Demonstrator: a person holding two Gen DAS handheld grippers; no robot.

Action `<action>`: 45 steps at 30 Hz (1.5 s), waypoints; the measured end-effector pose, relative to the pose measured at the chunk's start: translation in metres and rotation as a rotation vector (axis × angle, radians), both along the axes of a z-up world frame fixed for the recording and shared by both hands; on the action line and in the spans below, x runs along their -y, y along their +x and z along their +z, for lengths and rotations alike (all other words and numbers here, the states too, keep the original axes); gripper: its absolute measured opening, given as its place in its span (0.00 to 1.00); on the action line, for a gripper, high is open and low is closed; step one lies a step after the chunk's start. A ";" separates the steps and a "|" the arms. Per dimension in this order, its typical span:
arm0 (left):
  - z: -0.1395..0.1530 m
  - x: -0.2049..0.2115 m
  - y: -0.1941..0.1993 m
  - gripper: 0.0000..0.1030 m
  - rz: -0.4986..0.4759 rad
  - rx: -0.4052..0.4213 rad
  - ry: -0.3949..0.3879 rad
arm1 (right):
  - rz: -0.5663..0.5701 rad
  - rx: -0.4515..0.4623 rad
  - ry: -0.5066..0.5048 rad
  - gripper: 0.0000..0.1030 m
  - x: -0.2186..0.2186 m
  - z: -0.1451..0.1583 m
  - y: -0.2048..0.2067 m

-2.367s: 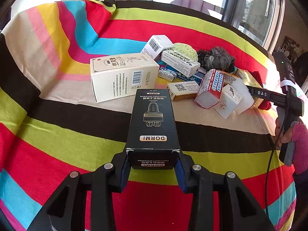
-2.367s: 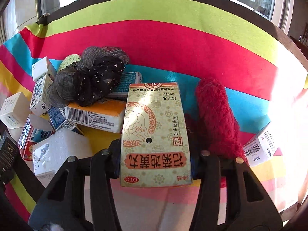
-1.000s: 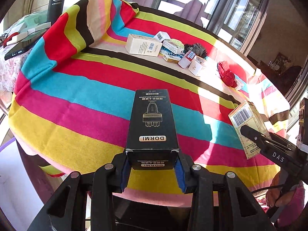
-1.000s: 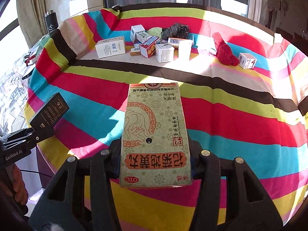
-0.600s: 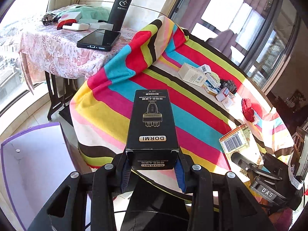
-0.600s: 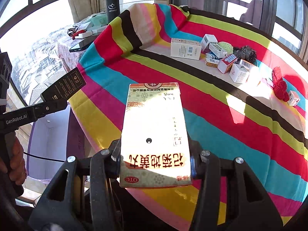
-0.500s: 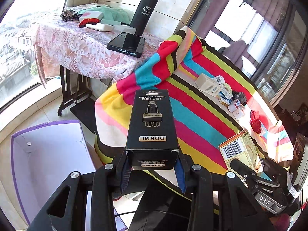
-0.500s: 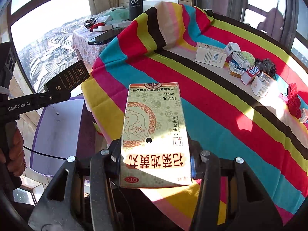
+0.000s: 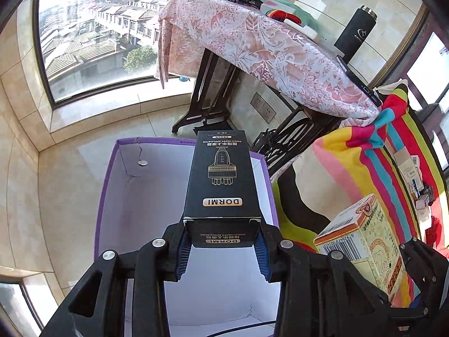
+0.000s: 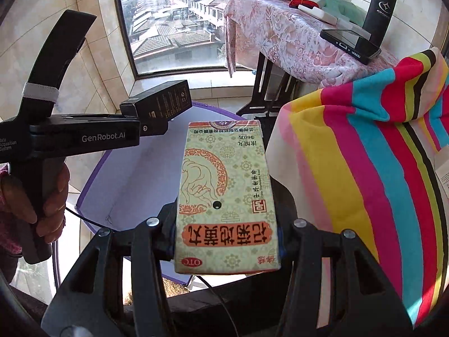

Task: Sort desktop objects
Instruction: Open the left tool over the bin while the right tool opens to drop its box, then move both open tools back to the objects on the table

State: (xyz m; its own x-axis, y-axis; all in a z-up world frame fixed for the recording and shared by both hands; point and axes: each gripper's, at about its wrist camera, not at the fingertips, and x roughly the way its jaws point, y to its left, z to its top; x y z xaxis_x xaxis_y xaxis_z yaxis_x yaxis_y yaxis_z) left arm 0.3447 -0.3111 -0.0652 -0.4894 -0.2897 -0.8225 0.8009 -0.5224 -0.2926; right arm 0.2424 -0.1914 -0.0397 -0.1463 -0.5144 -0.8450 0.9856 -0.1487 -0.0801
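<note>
Carrying both boxes to the drop: my left tool is clamped on the black DORMI box, held above the open purple-rimmed bin on the floor; my right tool grips the green medicine box just beside it, near the striped bench edge. Next move, I'd judge: centre each box over the bin, then let go. Bin's near wall is cut off by my tools, its floor mostly hidden. Remaining bench items are tiny, unreadable.
</note>
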 end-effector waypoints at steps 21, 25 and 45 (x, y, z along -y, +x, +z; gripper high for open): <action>-0.009 0.025 0.006 0.78 0.121 0.007 0.013 | -0.035 0.061 -0.091 0.79 0.001 -0.004 -0.001; -0.006 0.016 -0.004 0.78 0.104 0.020 0.030 | -0.071 0.052 -0.114 0.79 -0.014 0.006 -0.012; 0.057 -0.204 -0.189 0.81 -0.752 -0.156 -0.009 | -0.855 0.043 -0.340 0.92 -0.299 0.051 -0.193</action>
